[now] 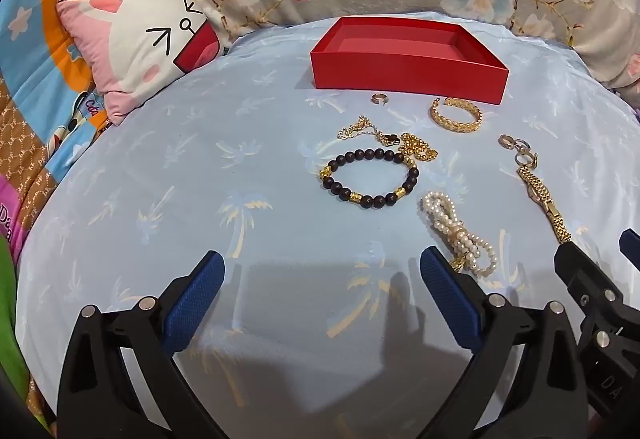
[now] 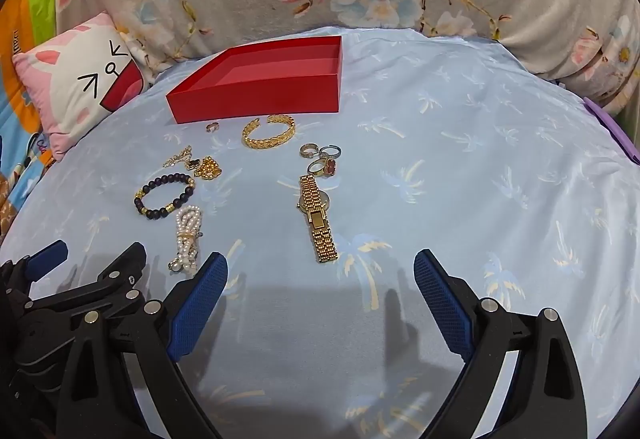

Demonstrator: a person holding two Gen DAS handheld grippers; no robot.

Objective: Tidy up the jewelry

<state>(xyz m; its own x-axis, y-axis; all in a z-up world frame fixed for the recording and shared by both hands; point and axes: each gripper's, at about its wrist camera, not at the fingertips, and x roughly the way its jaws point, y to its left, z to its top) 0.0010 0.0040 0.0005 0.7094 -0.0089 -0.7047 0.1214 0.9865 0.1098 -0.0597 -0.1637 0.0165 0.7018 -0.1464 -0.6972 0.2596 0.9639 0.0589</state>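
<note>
Both grippers, left [image 1: 322,279] and right [image 2: 320,283], hover with fingers spread wide, holding nothing. At upper centre sits the red box [image 1: 408,77] (unfilled). Below it lie the watch [image 2: 316,217], pearl strand [image 1: 460,235], bead bracelet [image 1: 370,177], gold bangle [image 1: 456,115], chain [image 1: 416,149] and rings [image 2: 322,159].

Matt red card box [image 1: 408,77]; shiny gold metal watch [image 2: 318,215]; glossy pearls [image 2: 186,239]; smooth blue cloth [image 2: 460,159].
</note>
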